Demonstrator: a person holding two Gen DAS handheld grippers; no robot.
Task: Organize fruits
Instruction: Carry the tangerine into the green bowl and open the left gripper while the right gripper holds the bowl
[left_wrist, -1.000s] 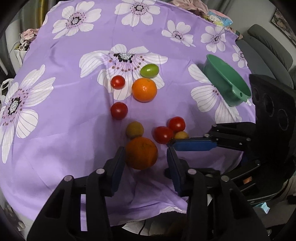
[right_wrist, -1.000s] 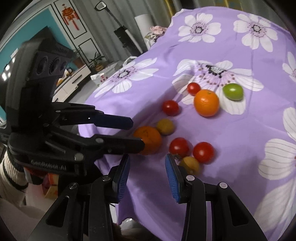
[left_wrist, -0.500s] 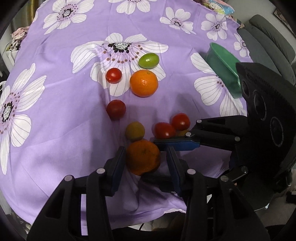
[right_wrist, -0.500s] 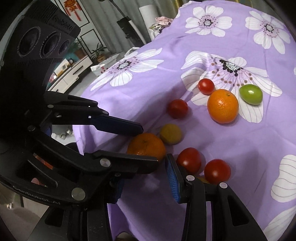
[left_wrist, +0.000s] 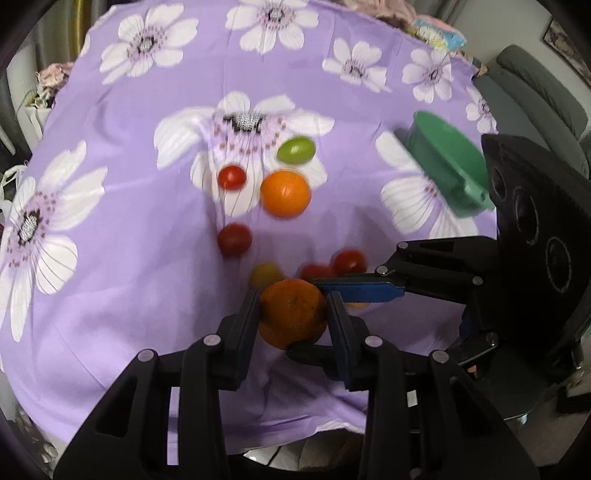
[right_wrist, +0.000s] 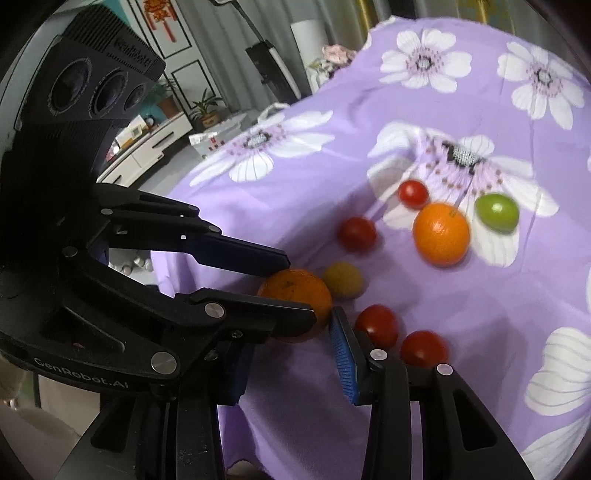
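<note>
Near the cloth's front edge, my left gripper (left_wrist: 293, 306) has a dull orange (left_wrist: 291, 326) between its pads. The jaws are closing and both pads touch the fruit. The right wrist view shows the same orange (right_wrist: 295, 291) between the left gripper (right_wrist: 299, 291) fingers. My right gripper (right_wrist: 290, 332) stands open right beside it, holding nothing; its left finger is hidden behind the left gripper. A second, brighter orange (left_wrist: 285, 192), a green fruit (left_wrist: 296, 149), a small yellow-green fruit (left_wrist: 264, 275) and several red tomatoes (left_wrist: 234, 239) lie on the purple flowered cloth (left_wrist: 129, 258).
A green bowl (left_wrist: 447, 166) stands tilted at the right of the cloth, behind the right gripper's body. Two tomatoes (right_wrist: 376, 325) lie just past my right finger. The cloth drops off at the near edge; a grey sofa (left_wrist: 535, 92) is at the far right.
The left jaws have narrowed onto the near orange, which now sits between the pads. The right gripper has moved in toward the orange, crossing under the left fingers.
</note>
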